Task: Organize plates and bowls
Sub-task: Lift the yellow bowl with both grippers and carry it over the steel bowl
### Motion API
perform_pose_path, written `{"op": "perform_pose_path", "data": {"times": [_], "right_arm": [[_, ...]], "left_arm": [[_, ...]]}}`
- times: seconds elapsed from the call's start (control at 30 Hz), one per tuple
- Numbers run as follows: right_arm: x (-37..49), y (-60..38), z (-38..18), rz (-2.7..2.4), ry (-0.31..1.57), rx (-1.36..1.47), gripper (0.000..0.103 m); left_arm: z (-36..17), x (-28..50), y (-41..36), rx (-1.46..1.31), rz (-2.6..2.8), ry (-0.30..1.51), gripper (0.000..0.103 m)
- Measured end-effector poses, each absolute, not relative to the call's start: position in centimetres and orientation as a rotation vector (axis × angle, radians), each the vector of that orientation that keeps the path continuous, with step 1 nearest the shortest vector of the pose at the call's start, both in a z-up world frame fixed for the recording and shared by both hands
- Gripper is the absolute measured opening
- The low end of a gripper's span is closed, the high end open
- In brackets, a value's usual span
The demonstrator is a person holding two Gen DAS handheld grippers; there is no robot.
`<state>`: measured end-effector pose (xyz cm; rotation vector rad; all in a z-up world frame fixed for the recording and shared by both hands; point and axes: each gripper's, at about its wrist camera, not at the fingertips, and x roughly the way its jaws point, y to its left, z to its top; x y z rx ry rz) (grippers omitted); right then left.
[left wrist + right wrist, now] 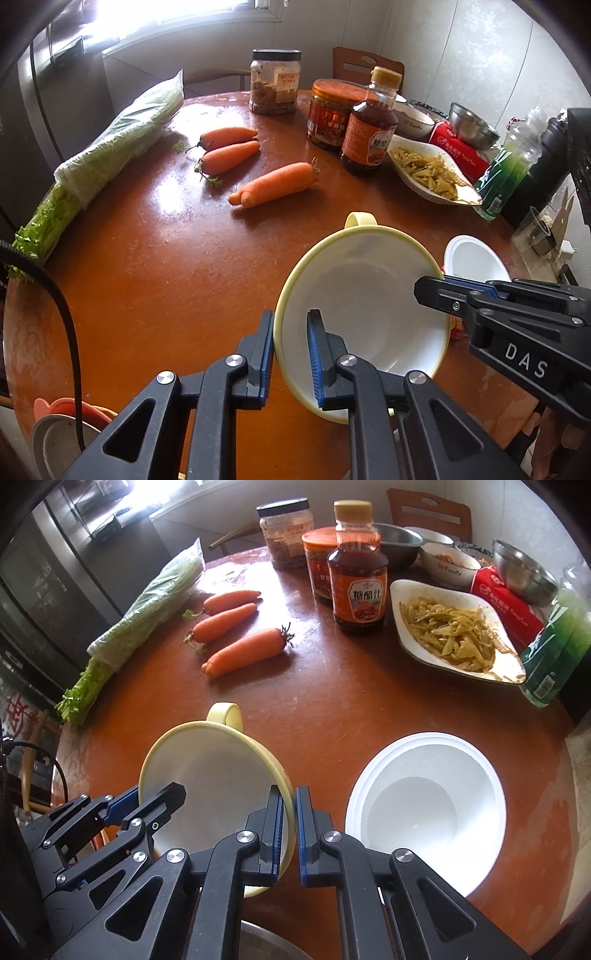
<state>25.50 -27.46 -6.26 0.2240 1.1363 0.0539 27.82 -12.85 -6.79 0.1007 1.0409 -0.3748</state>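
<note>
Setting: round reddish-brown table (332,709) in a kitchen corner, bright window behind; crowded along its far side, barer toward the near edge.

Clutter: three carrots (236,627), a bagged bunch of greens (110,147), a sauce bottle (357,579), jars, a dish of shredded vegetables (454,635) and steel bowls (524,572) at the back right.

Yellow bowl: the yellow-rimmed bowl (364,314), white inside with a loop handle on its far rim, sits tilted near the table's front edge, its mouth tipped toward the cameras; whether its base rests on the wood I cannot tell.

Left gripper: the left gripper (291,354) straddles the bowl's left rim, one finger outside and one inside; a visible gap remains between pads and wall, so it reads as parted, not clamping.

Right gripper: the right gripper (291,830) has its blue pads pressed together on the bowl's right rim; it is pinching the bowl.

White bowl: a plain white bowl (424,805) stands upright just right of the yellow one, apart from it.

Step in hand: likely steadying the yellow bowl from both sides, ready for stacking.

Next move: probably lift and level it, carry it right, and lower it centred into the white bowl; the thin rim grip could slip if tilted further.
</note>
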Motion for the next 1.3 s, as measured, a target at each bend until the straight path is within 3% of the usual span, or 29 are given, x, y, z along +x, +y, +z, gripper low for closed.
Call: {"op": "perform_pose_path", "data": {"times": [0.7, 1.3], "right_arm": [[18.6, -27.5, -0.4, 0.066, 1.013, 0.231, 0.008], [9.1, -26.5, -2.9, 0.082, 1.056, 0.255, 0.009]], "left_arm": [[-0.2, 21.5, -12.3, 0.123, -0.402, 0.910, 0.020], [-2.2, 13.5, -12.0, 0.151, -0.437, 0.958, 0.025]]}}
